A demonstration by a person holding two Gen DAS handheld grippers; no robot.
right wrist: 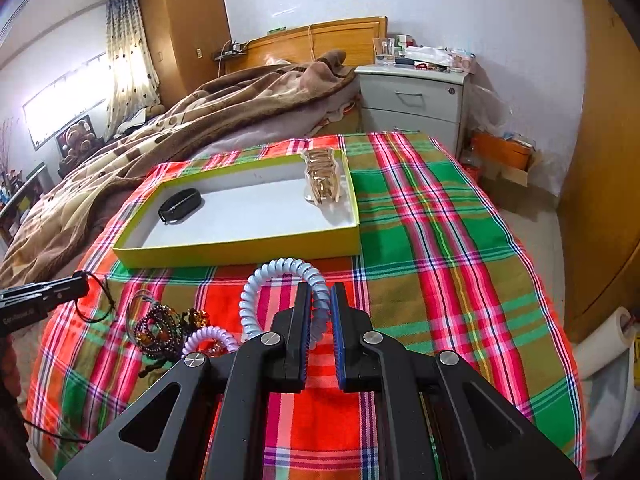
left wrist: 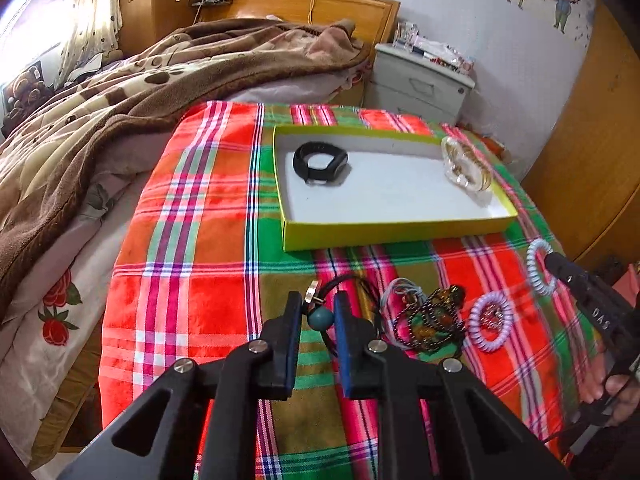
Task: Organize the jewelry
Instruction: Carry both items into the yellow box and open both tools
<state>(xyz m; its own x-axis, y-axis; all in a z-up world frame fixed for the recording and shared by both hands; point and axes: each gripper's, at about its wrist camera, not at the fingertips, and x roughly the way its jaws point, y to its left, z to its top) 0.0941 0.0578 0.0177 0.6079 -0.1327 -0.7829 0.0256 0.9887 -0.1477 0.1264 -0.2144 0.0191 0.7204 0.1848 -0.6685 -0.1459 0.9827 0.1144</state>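
1. The left gripper [left wrist: 318,312] is clamped on a black cord [left wrist: 352,280] with a teal bead [left wrist: 318,317] between its pads; the cord trails to the cloth [left wrist: 192,240] near its front edge, beside the bead pile [left wrist: 430,320].
2. The right gripper [right wrist: 320,308] is closed on a pale coil band [right wrist: 280,270], held clear of the cloth.
3. The tray [right wrist: 240,254] sits toward the cloth's far edge, with a black band [right wrist: 180,202] in its left end and gold bangles [right wrist: 322,176] at its right.
4. Lift the cord until it is free of the pile; snagging looks likely.
5. Carry each piece over the tray's near wall to bare floor in the middle before releasing.
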